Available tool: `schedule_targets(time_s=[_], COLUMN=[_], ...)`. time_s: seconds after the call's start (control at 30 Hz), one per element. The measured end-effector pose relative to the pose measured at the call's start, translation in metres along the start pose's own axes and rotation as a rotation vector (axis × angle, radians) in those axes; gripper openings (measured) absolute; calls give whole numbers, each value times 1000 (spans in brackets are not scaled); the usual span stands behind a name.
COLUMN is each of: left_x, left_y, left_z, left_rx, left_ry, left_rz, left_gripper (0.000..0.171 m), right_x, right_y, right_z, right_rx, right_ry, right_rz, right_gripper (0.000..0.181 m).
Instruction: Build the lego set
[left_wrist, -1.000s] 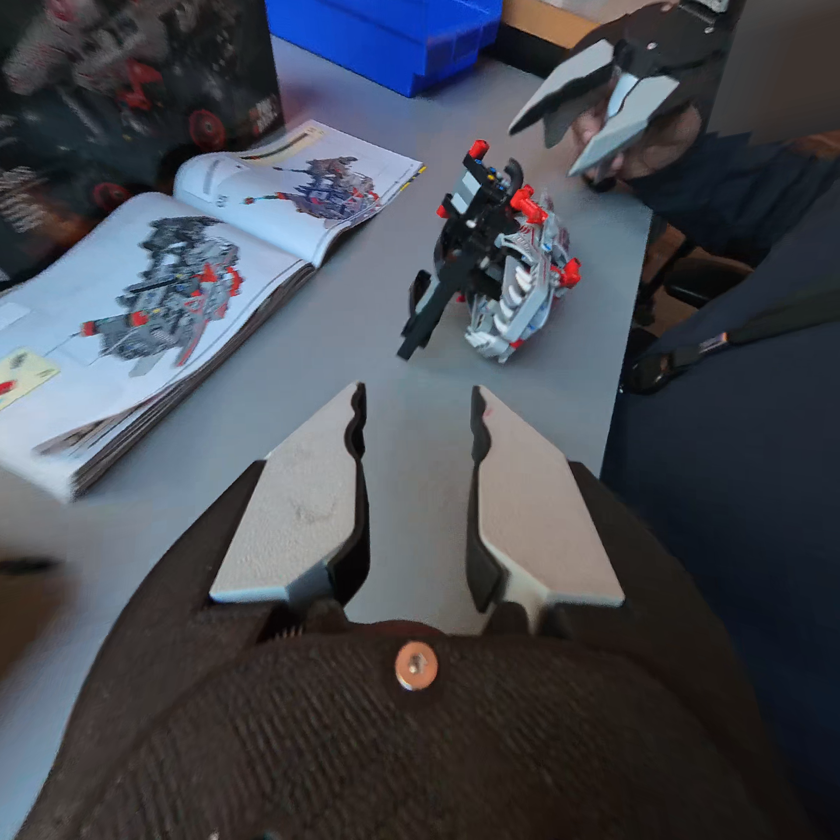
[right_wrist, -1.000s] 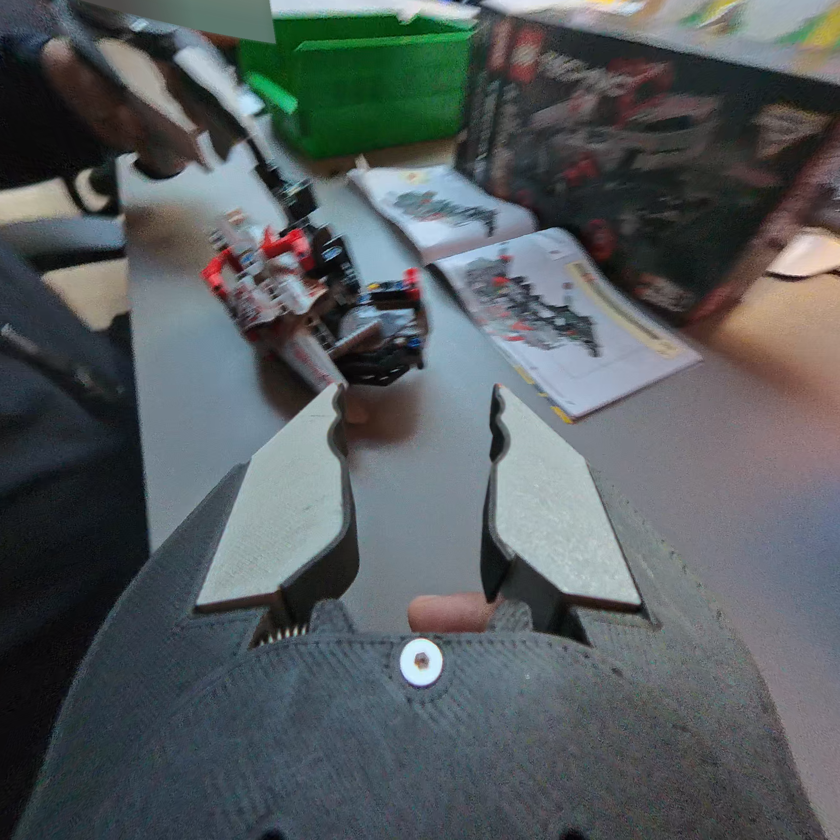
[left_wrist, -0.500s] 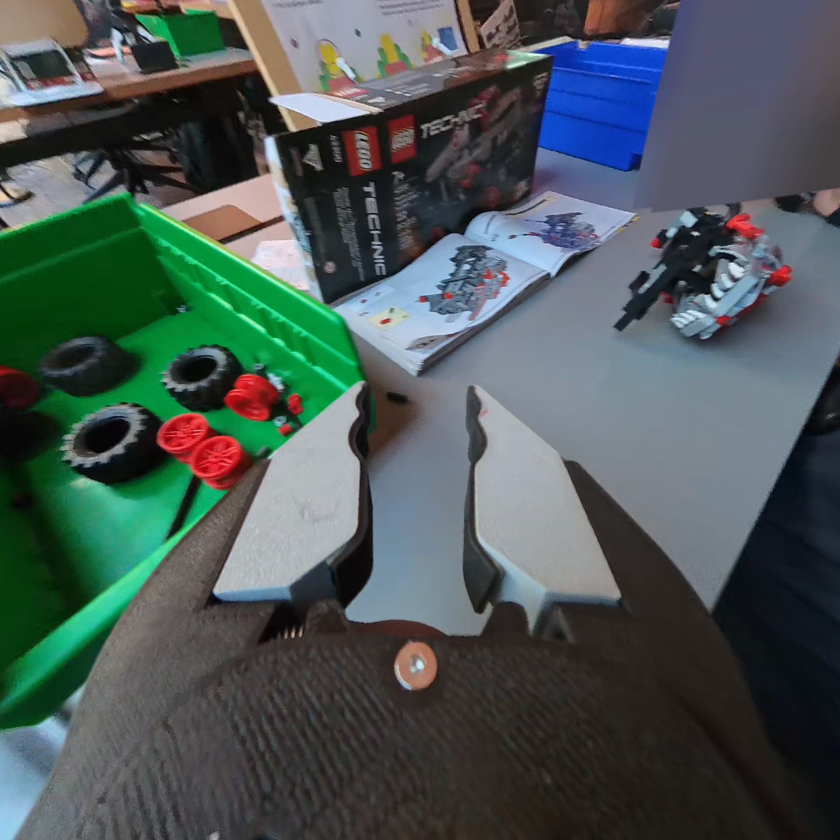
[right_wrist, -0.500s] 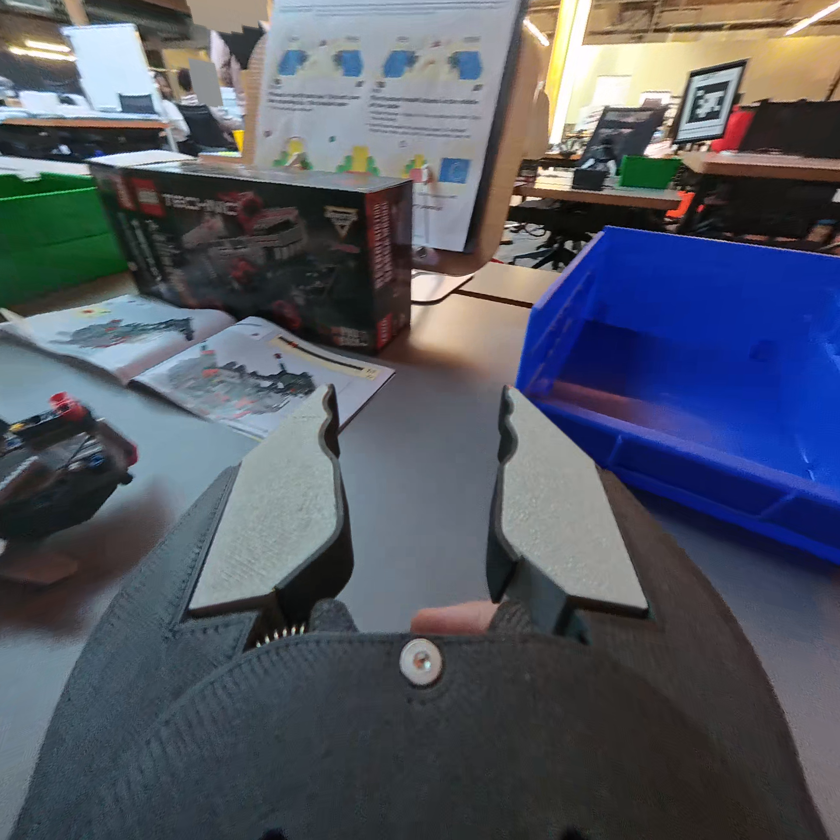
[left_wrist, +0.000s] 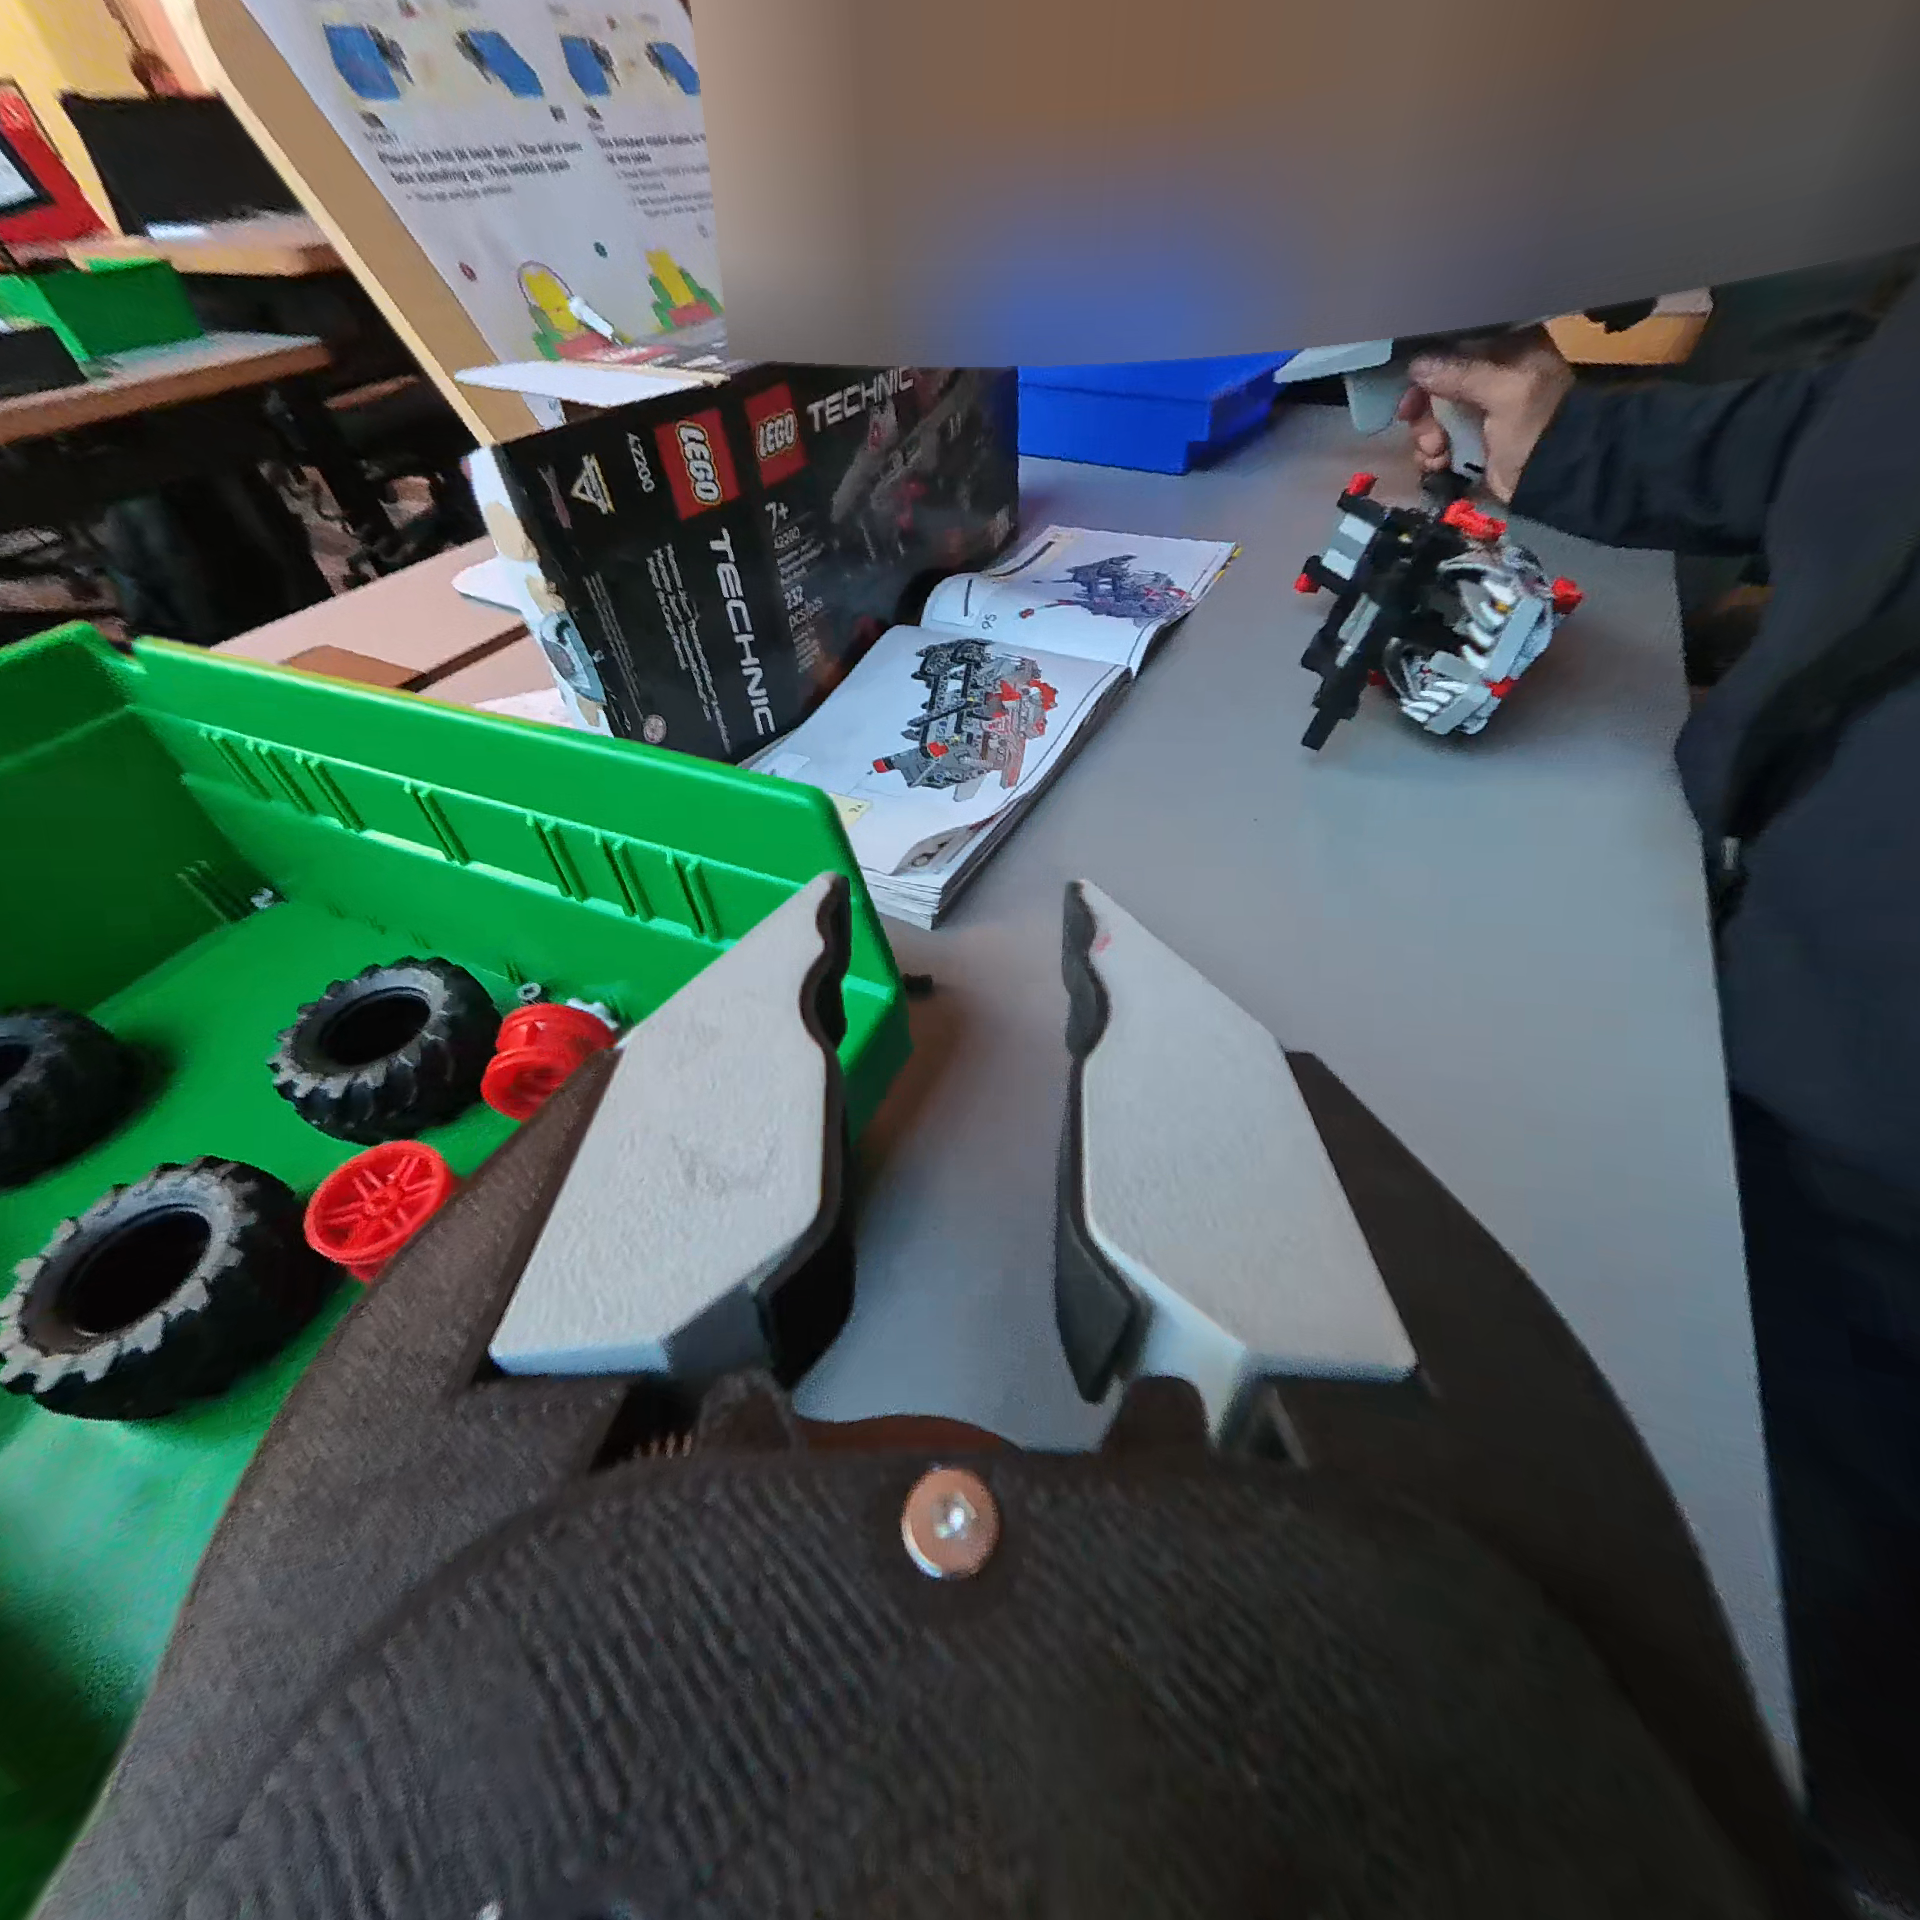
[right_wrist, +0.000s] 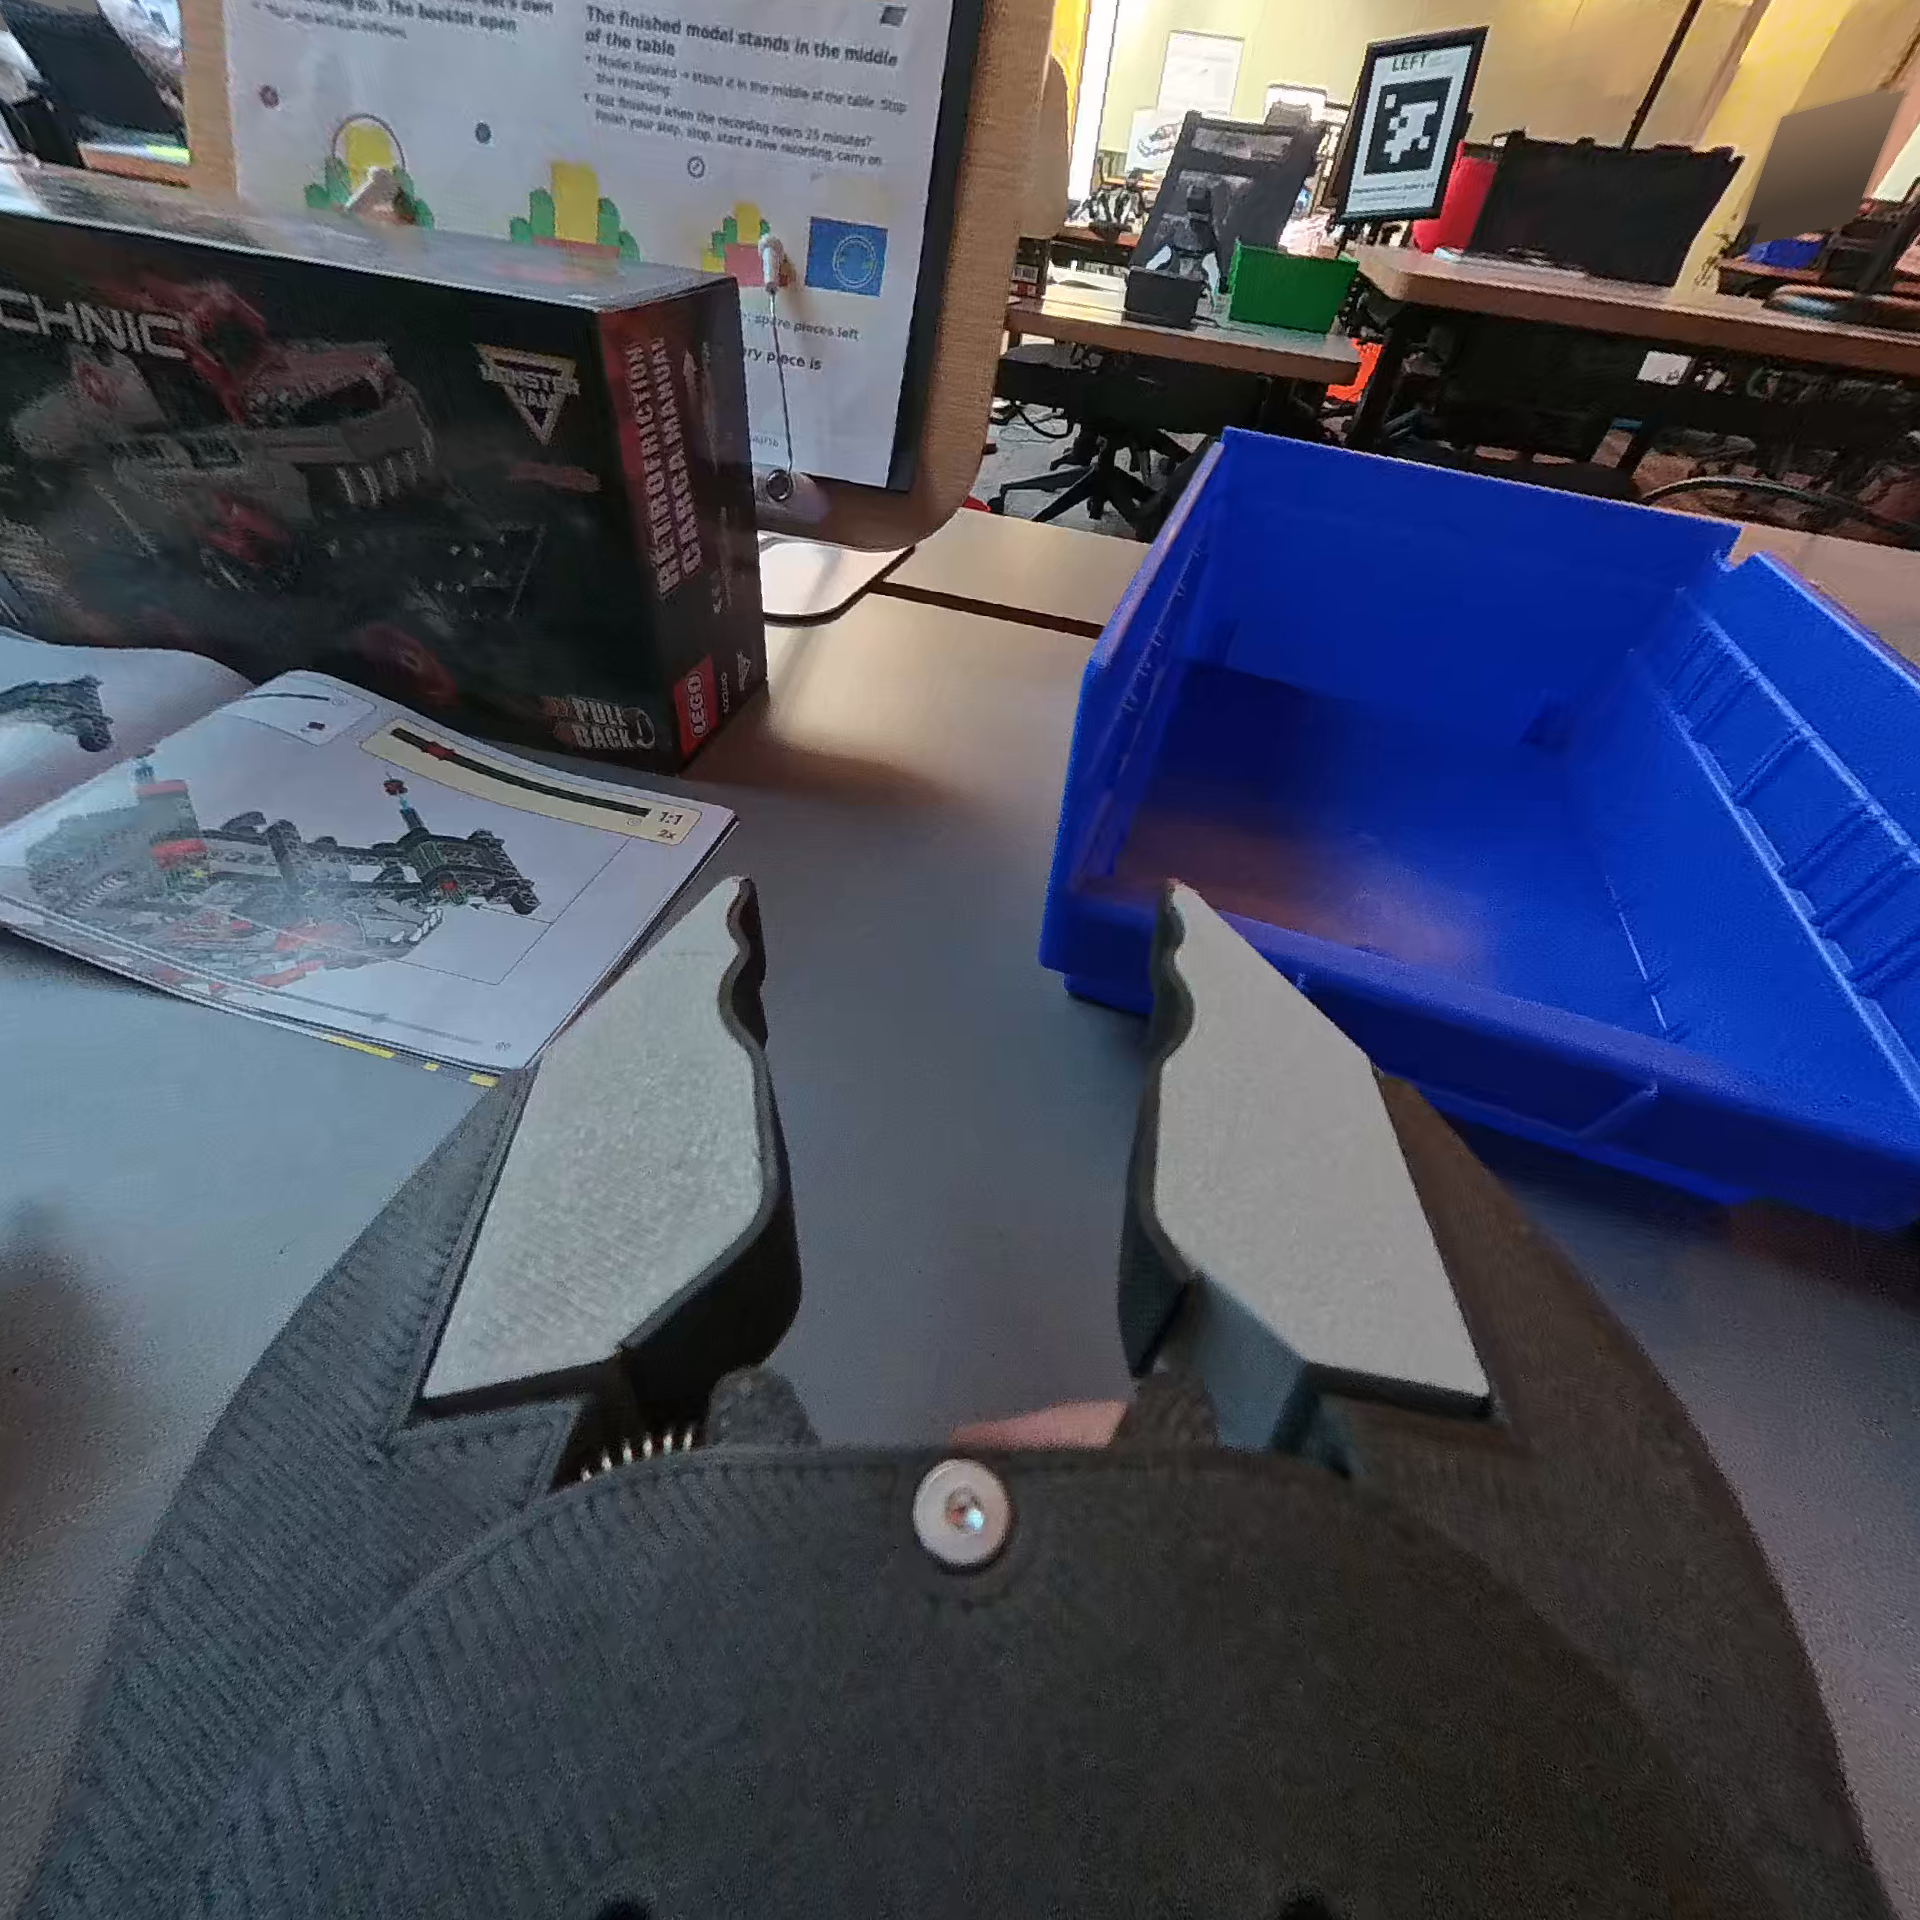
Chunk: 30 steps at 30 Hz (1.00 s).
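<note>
The part-built lego model (left_wrist: 1429, 608), black, grey and red, lies on the grey table (left_wrist: 1351, 935) at the far right. My left gripper (left_wrist: 948, 904) is open and empty, by the right wall of the green bin (left_wrist: 520, 831). The bin holds black tyres (left_wrist: 384, 1044) and red wheel hubs (left_wrist: 379, 1200). My right gripper (right_wrist: 956, 899) is open and empty above the table, between the open instruction booklet (right_wrist: 343, 862) and the blue bin (right_wrist: 1507, 862). The right gripper also shows in the left wrist view (left_wrist: 1382, 400), held in a hand behind the model.
The black set box (left_wrist: 769, 540) stands behind the booklet (left_wrist: 997, 707). A poster board (right_wrist: 582, 208) stands behind the box. The blue bin's floor shows no parts. A person in dark clothing (left_wrist: 1818, 831) is at the table's right edge.
Both grippers swung away from the model: the left one toward the green bin with tyres, the right one toward the blue bin. Both stayed open and empty.
</note>
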<state>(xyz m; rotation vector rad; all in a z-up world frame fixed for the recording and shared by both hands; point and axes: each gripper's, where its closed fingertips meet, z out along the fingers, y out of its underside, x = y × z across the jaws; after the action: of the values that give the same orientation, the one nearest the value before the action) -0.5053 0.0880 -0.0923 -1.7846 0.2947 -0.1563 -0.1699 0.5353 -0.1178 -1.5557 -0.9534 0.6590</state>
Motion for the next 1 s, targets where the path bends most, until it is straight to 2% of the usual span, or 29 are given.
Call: schedule_targets(time_s=[0.2, 0.27, 0.37, 0.43, 0.47, 0.57, 0.67, 0.8, 0.87, 1.0], left_x=[-5, -18, -60, -60, -59, -65, -76, -99, -105, -118], left_y=[-1, 1, 24, 35, 33, 26, 20, 36, 46, 86], left_z=[-13, -23, -52, -60, -62, -71, -76, -59, -43, -35], left_rx=[-26, -80, -287, -383, -387, -372, -443, -734, -834, -1072], left_ry=[-69, -174, -440, -428, -424, -449, -409, -335, -279, -214], left_rz=[-58, -61, -93, -123, -108, -47, -80, -64, -39, -71], left_gripper=[37, 34, 34, 42, 42, 34, 28, 25, 25, 26], right_x=[-9, -11, -12, -12, -12, -12, -11, -9, -8, -9], right_y=[-5, -8, -9, -8, -8, -7, -5, -4, -5, -5], right_z=[-4, -6, -6, -5, -5, -5, -4, -3, -4, -4], right_rx=[36, 58, 68, 59, 58, 48, 35, 29, 33, 35], right_ry=[-19, -20, -19, -14, -9, 2, 15, 27, 28, 10], right_rz=[-64, -80, -88, -94, -99, -107, -107, -104, -101, -91], right_gripper=[75, 72, 72, 73, 72, 71, 71, 70, 70, 69])
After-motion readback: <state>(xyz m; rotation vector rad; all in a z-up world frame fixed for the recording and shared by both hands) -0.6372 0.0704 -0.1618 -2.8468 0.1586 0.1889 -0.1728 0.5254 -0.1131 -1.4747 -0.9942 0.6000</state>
